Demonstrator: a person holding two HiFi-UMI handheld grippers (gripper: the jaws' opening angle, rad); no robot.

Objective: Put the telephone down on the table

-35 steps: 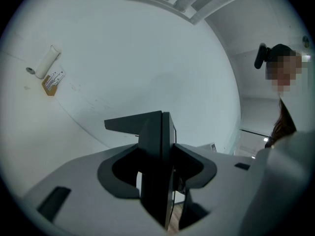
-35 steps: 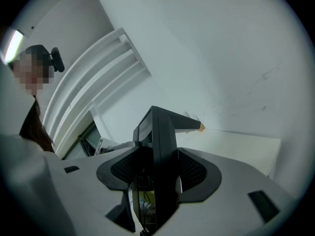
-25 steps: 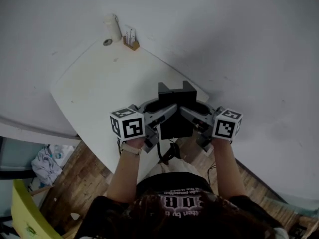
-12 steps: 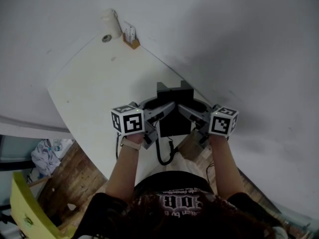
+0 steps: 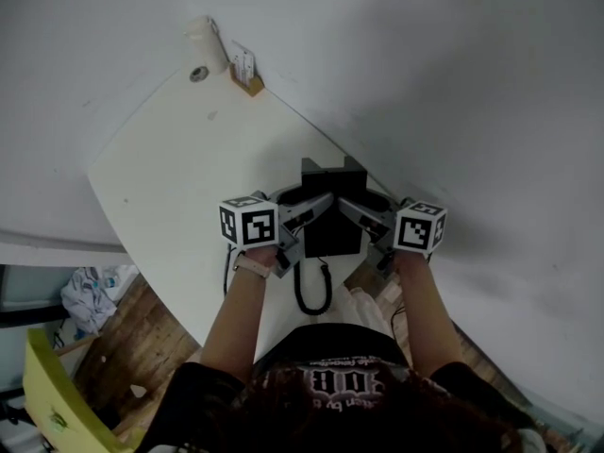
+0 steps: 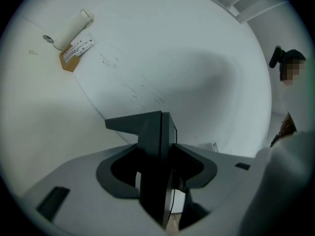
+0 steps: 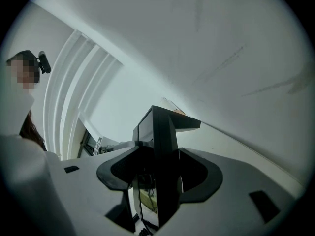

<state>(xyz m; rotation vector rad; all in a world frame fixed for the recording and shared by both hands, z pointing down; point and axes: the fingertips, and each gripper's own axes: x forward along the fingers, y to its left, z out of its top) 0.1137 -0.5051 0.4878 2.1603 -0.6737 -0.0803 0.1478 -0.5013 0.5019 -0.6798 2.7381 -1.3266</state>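
A black telephone (image 5: 332, 237) is held upright between both grippers over the near right edge of the white table (image 5: 179, 159). My left gripper (image 5: 310, 211) is shut on its left side and my right gripper (image 5: 356, 211) is shut on its right side. In the left gripper view the telephone (image 6: 156, 141) fills the gap between the jaws of the left gripper (image 6: 157, 168). The right gripper view shows the same of the telephone (image 7: 162, 141) and the right gripper (image 7: 158, 176). Its black coiled cord (image 5: 308, 295) hangs below. Whether the telephone touches the table I cannot tell.
A white roll (image 5: 200, 41) and a small wooden holder (image 5: 247, 75) stand at the table's far corner by the wall; the roll (image 6: 74, 27) and the holder (image 6: 73, 55) also show in the left gripper view. Wooden floor and a yellow chair (image 5: 42, 399) lie to the left below.
Both grippers have carried the telephone a little forward over the table. Both grips are unchanged.
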